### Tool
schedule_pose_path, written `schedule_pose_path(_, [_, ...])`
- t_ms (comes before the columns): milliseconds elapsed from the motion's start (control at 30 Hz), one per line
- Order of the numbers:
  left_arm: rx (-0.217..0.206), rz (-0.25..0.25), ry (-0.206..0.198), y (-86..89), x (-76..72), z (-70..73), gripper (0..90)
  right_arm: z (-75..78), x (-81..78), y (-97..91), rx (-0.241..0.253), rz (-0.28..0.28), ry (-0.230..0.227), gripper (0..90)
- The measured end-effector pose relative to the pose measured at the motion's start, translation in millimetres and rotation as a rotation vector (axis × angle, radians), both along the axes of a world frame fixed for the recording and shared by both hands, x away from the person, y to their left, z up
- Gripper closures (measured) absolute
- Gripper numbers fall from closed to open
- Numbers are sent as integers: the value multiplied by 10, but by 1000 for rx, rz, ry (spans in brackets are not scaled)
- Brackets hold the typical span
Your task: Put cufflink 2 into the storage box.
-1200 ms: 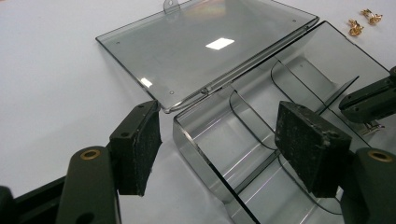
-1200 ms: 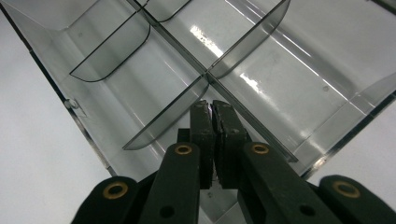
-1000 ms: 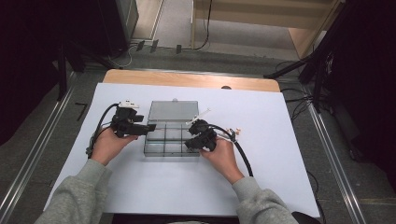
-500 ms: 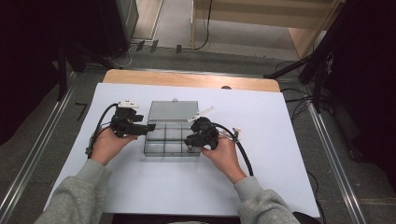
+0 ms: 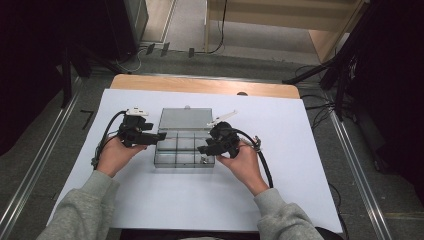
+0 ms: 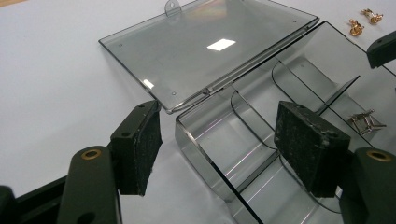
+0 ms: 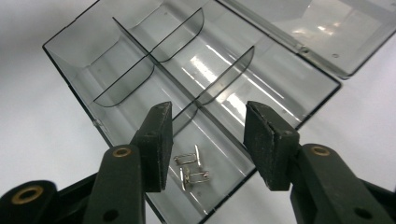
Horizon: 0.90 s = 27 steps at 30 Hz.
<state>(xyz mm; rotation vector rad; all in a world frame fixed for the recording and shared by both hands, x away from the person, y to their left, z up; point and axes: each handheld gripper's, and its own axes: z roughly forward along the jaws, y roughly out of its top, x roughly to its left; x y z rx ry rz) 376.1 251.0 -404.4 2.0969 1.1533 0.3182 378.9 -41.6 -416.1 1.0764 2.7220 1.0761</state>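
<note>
A clear smoky plastic compartment box (image 5: 182, 164) lies open mid-table, its lid (image 5: 186, 120) flat behind it. My left gripper (image 5: 161, 136) is open and straddles the box's left end wall (image 6: 205, 161), one pad (image 6: 140, 144) outside and the other (image 6: 308, 144) over the inside; neither presses on it. My right gripper (image 7: 205, 144) hovers over the front right compartment. Its jaws have just been opening and nothing is between them. Small silver metal clips (image 7: 191, 170) lie in that compartment below.
Two small gold pieces (image 6: 362, 21) lie on the white table sheet (image 5: 300, 150) just beyond the box's right end. The box's other compartments (image 7: 140, 56) hold nothing. Cables trail from both grippers. The wooden table edge (image 5: 200, 85) is at the back.
The right gripper has lifted slightly over the box's front right corner and its jaws have spread. The left hand and the box have stayed put.
</note>
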Motion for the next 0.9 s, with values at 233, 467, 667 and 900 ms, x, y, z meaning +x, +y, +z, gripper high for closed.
schedule_pose_path(233, [0, 6, -1, 6, -1, 4, 325, 45, 17, -68, 0, -7, 1, 483])
schedule_pose_path(467, [-1, 9, 0, 8, 0, 1, 324, 89, 31, -142, 1, -23, -7, 493])
schedule_pose_path(667, [-1, 8, 1, 6, 0, -1, 324, 111, 52, -209, -4, -39, -21, 498])
schedule_pose_path(900, [0, 6, -2, 5, 0, 1, 324, 126, 94, -303, -10, -63, -28, 505])
